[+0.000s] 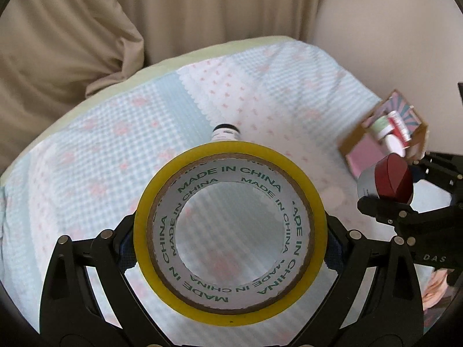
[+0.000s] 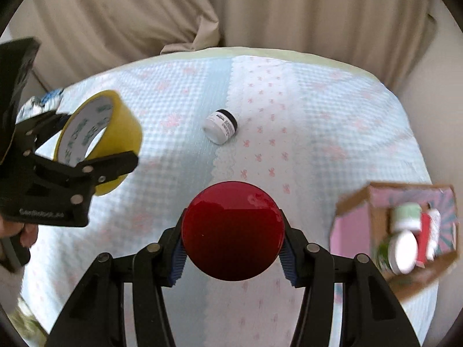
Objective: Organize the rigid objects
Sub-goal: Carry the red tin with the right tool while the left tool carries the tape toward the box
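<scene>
My left gripper is shut on a yellow tape roll, held upright above the bed; the roll also shows in the right wrist view. My right gripper is shut on a red-lidded jar, held above the bed; the jar also shows in the left wrist view. A small white jar with a black lid lies on its side on the bedspread, ahead of both grippers; its top peeks over the tape roll.
A pink cardboard box lies open on the bed's right side, with several jars and tubes inside; it also shows in the left wrist view. Patterned bedspread covers the bed. Beige curtains hang behind.
</scene>
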`<state>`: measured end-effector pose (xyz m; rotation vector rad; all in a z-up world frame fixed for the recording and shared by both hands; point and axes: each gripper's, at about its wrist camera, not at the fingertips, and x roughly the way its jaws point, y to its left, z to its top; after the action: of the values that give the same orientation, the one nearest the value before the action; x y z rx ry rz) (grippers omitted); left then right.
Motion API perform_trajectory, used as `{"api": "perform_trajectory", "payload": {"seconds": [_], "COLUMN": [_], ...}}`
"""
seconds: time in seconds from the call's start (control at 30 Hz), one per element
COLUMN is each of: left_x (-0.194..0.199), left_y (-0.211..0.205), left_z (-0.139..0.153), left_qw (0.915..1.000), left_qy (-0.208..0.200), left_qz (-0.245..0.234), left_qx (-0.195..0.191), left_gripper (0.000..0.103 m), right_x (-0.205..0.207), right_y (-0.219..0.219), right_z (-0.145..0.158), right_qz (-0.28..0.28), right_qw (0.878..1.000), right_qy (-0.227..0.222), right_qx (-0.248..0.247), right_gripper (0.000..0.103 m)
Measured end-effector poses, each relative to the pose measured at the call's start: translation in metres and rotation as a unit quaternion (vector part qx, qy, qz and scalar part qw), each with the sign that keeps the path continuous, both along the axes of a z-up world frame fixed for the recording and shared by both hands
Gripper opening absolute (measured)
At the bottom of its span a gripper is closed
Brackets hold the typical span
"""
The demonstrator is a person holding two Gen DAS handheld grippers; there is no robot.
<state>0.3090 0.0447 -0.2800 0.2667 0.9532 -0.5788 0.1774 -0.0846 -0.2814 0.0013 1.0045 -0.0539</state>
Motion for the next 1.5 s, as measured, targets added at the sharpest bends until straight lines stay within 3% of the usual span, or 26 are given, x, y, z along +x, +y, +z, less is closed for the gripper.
{"api": "perform_trajectory", "payload": {"seconds": [0.2, 0.43, 0.73, 0.87, 1.2, 1.5], "left_x": [-0.048, -0.099, -0.138, -0.149, -0.155, -0.126], "left_y": [-0.004, -0.026, -0.089, -0.127, -0.242, -0.315], "left_z": [0.058, 0.103, 0.14, 0.153, 0.127, 0.058], "left_qw": [0.9998, 0.9993, 0.9993, 0.9988, 0.999, 0.9971], "left_qy": [0.016, 0.01, -0.007, -0.018, -0.004, 0.053], "left_qz": [-0.011, -0.015, 0.005, 0.025, 0.033, 0.053], "left_qx": [-0.004, -0.031, -0.037, -0.039, -0.03, 0.011], "left_gripper": [0.096, 0.096, 0.096, 0.096, 0.096, 0.096], "right_x": [-0.059, -0.106, -0.142, -0.148, -0.144, -0.107], "right_y": [-0.001, -0.015, -0.077, -0.114, -0.224, -0.307], "right_z": [0.046, 0.088, 0.138, 0.153, 0.165, 0.136], "right_qz": [-0.051, -0.08, -0.091, -0.071, -0.064, -0.06], "right_qw": [0.998, 0.995, 0.995, 0.997, 0.997, 0.997], "right_qy": [0.027, 0.024, -0.011, -0.013, -0.019, 0.015], "right_qx": [0.032, 0.045, 0.042, 0.036, 0.03, 0.046], "right_gripper": [0.05, 0.05, 0.05, 0.05, 0.05, 0.05]}}
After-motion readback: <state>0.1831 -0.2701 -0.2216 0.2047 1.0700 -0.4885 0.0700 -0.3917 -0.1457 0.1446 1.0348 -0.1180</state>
